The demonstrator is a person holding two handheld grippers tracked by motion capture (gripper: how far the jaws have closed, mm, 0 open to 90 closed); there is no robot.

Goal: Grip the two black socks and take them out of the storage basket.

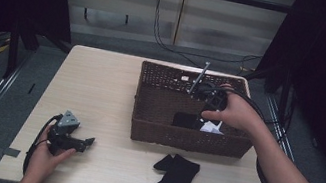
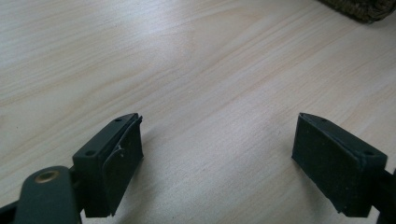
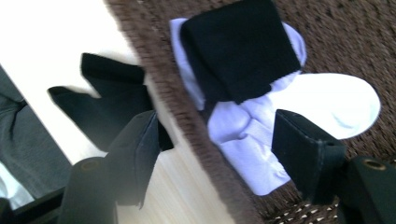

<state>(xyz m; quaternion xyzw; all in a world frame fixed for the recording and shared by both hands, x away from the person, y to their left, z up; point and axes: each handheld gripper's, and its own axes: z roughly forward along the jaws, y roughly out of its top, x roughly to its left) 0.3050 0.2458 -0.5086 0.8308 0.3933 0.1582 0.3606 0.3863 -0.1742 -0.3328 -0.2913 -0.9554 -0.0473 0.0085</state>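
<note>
Right gripper (image 3: 215, 154): held above the rectangular dark brown woven wicker basket (image 1: 153, 133), jaws spread wide, nothing between the pads. Directly beneath those jaws, on the basket floor: folded black sock (image 3: 240, 53) lying on top of a crumpled white sock (image 3: 327, 100) (the two touching, the white one spreading out from under the black toward the right jaw). Beyond the near basket wall, under the left jaw in the right gripper view: loose pair of black socks (image 1: 177, 171) flat on the pale wood-grain table (image 1: 96, 85), just outside the basket, apart from both grippers. Left gripper (image 2: 217, 154): resting low at the near left part of the table, well apart from the basket, jaws wide apart, bare tabletop between them, nothing gripped. Basket corner (image 2: 362, 7) far ahead of the left gripper's right jaw.
</note>
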